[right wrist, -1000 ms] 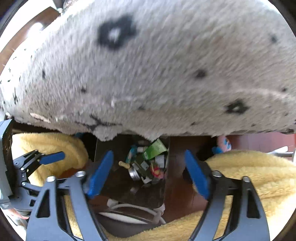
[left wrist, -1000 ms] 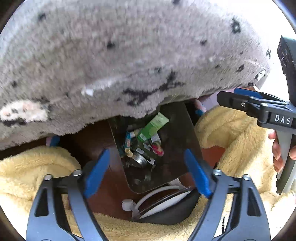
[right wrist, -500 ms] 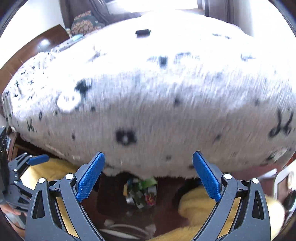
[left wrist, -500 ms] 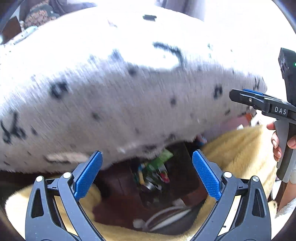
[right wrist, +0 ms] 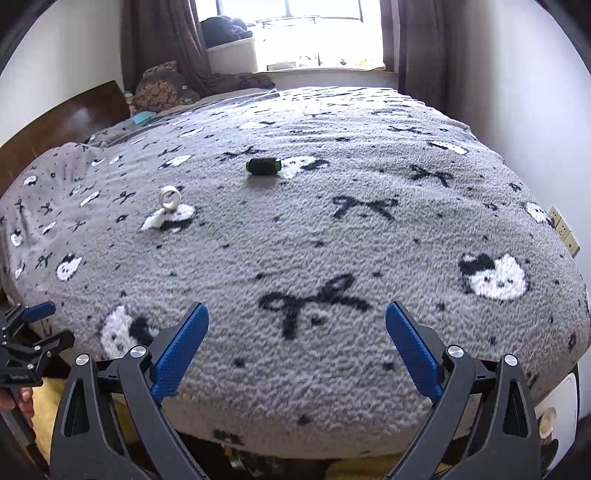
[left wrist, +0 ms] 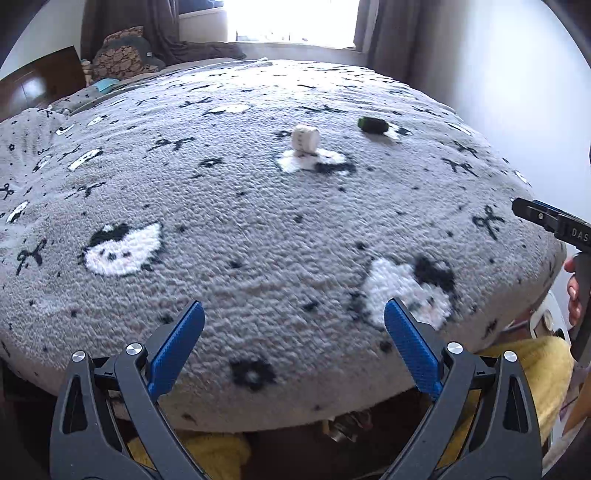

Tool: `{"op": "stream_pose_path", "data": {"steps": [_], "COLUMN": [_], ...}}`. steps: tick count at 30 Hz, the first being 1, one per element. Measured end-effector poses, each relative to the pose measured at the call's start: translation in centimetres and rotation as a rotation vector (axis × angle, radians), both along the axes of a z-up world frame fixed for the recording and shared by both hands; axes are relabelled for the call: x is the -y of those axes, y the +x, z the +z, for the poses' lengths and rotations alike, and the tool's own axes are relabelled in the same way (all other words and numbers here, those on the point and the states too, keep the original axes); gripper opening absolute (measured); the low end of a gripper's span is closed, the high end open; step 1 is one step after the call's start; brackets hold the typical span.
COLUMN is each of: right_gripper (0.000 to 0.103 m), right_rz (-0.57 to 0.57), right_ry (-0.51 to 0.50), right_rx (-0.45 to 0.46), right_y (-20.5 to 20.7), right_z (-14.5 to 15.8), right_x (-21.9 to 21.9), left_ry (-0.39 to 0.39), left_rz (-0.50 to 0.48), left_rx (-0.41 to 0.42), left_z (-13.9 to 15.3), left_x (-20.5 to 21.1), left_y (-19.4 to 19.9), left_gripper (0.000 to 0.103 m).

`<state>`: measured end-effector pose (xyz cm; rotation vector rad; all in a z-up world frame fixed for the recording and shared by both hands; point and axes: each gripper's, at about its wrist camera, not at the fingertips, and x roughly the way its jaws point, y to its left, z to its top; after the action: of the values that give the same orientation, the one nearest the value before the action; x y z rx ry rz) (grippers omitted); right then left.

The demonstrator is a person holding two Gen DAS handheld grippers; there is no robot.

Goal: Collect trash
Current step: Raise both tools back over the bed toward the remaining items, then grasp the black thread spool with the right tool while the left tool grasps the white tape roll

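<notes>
A white tape roll and a dark green roll lie on the grey patterned bed blanket, far ahead. The right wrist view shows the white roll at left and the green roll behind it. My left gripper is open and empty above the bed's near edge. My right gripper is open and empty there too. The trash bin is almost hidden under the bed edge; only a bit of trash shows.
Yellow fleece lies below the bed edge. A wooden headboard and pillows stand at the far left, a window with curtains behind. The right gripper's body shows at the left view's right edge. Wall sockets sit at right.
Both grippers have risen from the trash bin below the bed edge to above the blanket. The bed top with the two rolls has come into view. Jaws stayed open.
</notes>
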<state>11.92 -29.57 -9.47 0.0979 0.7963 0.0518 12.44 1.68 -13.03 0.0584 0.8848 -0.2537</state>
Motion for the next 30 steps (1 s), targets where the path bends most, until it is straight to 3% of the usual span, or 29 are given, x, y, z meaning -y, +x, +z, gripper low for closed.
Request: {"op": "stream_pose_path", "data": {"steps": [10, 19, 30], "right_gripper": [0.099, 0.099, 0.099], "right_rz": [-0.012, 0.033, 0.02], "right_ry": [-0.015, -0.044, 0.022], "right_rx": [-0.028, -0.051, -0.062], "right_y": [9.2, 16.9, 23.4], "right_z": [-1.0, -2.4, -4.1], "right_x": [0.0, -2.7, -5.2], "left_ry": [0.008, 0.024, 0.015], "left_rz": [0.05, -0.035, -0.078], "left_rx": [-0.017, -0.023, -0.002], "left_z": [-0.2, -0.8, -1.9], "left_x": [-1.7, 2.9, 6.7], "left_y": [8.5, 15.6, 21.1], "left_gripper": [0.093, 0.092, 0.087]}}
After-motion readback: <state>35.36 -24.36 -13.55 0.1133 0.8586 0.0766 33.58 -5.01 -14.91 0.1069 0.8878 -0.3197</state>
